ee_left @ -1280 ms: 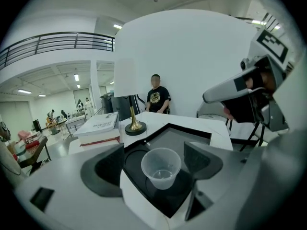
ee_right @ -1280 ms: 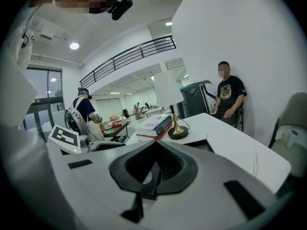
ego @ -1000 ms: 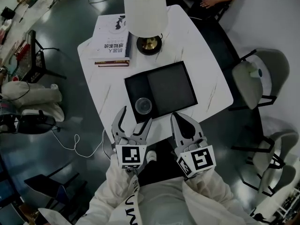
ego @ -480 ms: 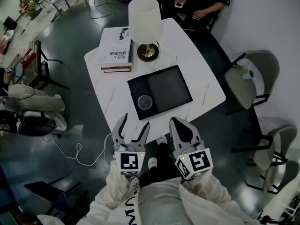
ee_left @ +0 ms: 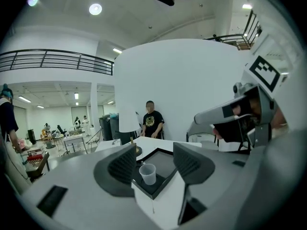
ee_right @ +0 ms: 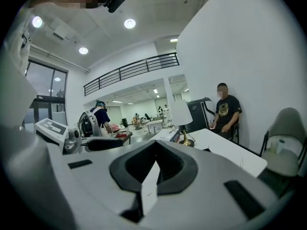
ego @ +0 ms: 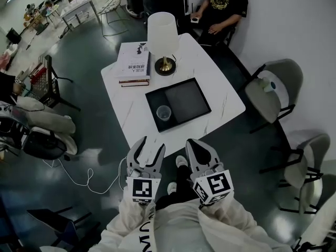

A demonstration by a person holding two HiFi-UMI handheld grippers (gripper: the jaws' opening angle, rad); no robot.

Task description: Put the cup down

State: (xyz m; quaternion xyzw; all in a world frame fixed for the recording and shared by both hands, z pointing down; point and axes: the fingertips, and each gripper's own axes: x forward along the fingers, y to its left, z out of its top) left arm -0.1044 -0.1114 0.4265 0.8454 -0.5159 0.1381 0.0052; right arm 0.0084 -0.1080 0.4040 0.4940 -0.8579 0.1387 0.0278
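Observation:
A clear plastic cup (ego: 164, 112) stands upright on the near-left corner of a black tray (ego: 184, 96) on the white table (ego: 126, 104). Both grippers are held back from the table's near edge, close to my body. My left gripper (ego: 146, 152) is empty and its jaws are closing. In the left gripper view the cup (ee_left: 147, 173) shows far off, through the gap of that gripper (ee_left: 154, 161). My right gripper (ego: 199, 152) has its jaws together with nothing in them, and it looks the same in the right gripper view (ee_right: 154, 166).
A white-shaded lamp (ego: 163, 35) and a stack of books (ego: 134, 64) stand at the table's far side. A person (ego: 220, 4) sits behind the table. Grey chairs (ego: 273, 91) stand to the right. A cable (ego: 84, 175) lies on the dark floor at the left.
Both grippers have drawn back from the table, which now looks smaller and farther away. The left jaws have narrowed. The cup has stayed on the tray.

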